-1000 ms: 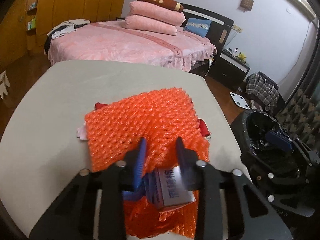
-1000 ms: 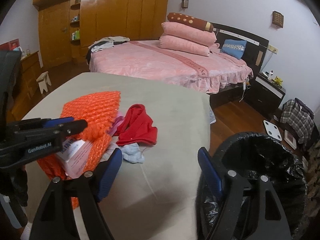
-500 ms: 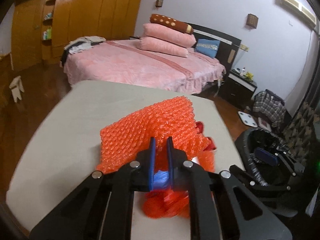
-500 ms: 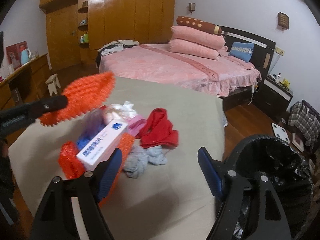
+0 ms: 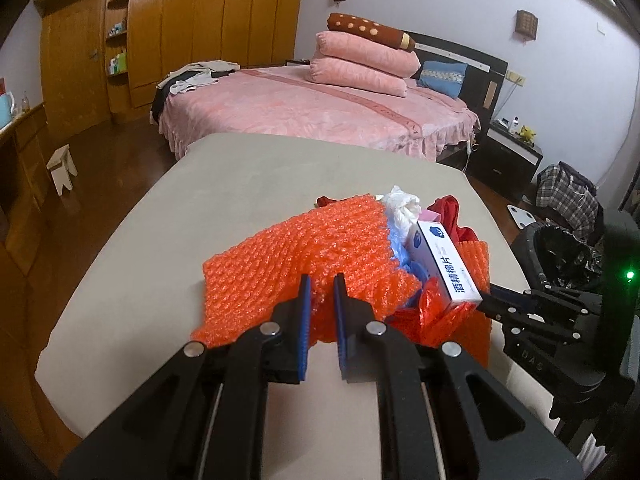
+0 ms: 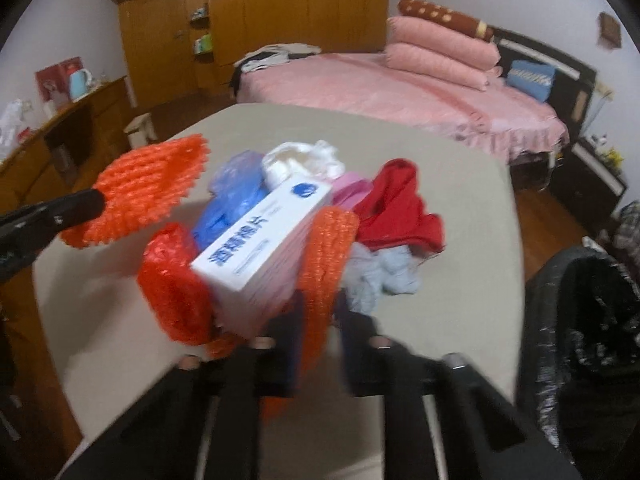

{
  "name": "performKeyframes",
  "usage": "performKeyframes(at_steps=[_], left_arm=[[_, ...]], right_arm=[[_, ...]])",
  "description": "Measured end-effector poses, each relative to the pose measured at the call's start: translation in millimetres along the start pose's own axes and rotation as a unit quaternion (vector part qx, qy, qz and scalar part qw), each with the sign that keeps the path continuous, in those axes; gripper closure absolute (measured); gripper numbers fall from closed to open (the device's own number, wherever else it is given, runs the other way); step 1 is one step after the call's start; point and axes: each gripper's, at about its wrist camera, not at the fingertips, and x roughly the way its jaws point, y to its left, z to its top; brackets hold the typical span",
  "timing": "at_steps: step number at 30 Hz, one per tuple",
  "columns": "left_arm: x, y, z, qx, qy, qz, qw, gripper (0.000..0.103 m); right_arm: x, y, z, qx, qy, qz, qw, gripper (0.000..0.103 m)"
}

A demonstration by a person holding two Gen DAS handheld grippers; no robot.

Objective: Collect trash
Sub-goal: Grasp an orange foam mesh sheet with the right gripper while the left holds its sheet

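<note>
While the left gripper (image 5: 320, 280) pinches one edge of the orange bubble wrap (image 5: 304, 256) between its narrow blue-padded jaws, the right gripper (image 6: 320, 312) has clamped down on the opposite edge of the same sheet, its jaws nearly together with a strip of wrap rising between them; that view is blurred. Slung between the two grippers, the sheet sags like a hammock just above the grey table (image 5: 224, 184) and carries a small heap of trash. One white box (image 6: 260, 240) lies on top, printed in blue with the Chinese characters 酒精棉片 beside a round blue logo. Behind it sit one crumpled blue plastic piece (image 6: 232, 208), one white crumpled bag (image 6: 300, 160) and one pink item (image 6: 348, 188). Just beyond the wrap, on the table, lie one red cloth (image 6: 400, 208) and one pale blue cloth (image 6: 384, 276), touching each other. To the right of the table stands one bin lined with a black bag (image 6: 584, 320). Farther back is a pink bed (image 5: 320, 112) bearing two pink pillows (image 5: 360, 64) with a brown dotted bolster (image 5: 368, 30) on top and one blue cushion (image 5: 442, 74).
</note>
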Motion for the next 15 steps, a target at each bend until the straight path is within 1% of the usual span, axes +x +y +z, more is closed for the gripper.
performKeyframes(at_steps=[2,5,9,15], left_arm=[[-3,0,-2,-0.002,-0.002,-0.003,1.0000,0.093],[-10,-3,1,-0.002,-0.010,-0.008,0.9999,0.093],[-21,-9,7,0.001,-0.023,-0.014,0.9996,0.093],[-36,-36,24,0.021,-0.045,-0.035,0.9982,0.093]], right_arm=[[-11,2,5,-0.003,-0.013,0.012,1.000,0.093],[-29,0,15,-0.002,-0.035,0.014,0.999,0.094],[-55,-7,28,0.005,-0.065,0.008,0.998,0.094],[-91,-26,39,0.011,-0.102,-0.009,0.995,0.093]])
